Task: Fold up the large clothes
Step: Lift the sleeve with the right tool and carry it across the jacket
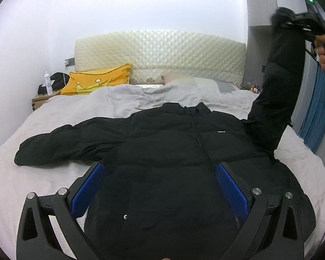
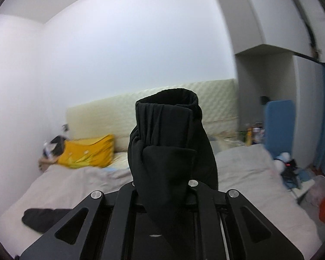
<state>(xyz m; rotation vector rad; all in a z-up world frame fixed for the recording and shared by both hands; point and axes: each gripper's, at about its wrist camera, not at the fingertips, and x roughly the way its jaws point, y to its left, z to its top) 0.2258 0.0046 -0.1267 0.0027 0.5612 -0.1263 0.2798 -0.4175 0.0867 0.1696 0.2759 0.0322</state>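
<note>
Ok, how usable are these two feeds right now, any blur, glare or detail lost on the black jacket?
Left wrist view: sharp, wall blown out white, black jacket nearly featureless, strong fisheye bending. Right wrist view: background smeared by motion blur, the sleeve cuff clamped in the right gripper fairly sharp, folds visible. Left gripper open over the hem.

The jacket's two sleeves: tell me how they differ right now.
The left sleeve lies flat on the bed, stretched out sideways; the right sleeve is lifted steeply up off it. The right gripper is shut on the right sleeve near its cuff; nothing grips the left sleeve, and the left gripper is open over the jacket's body. Both are black, puffy and joined to the same jacket.
</note>
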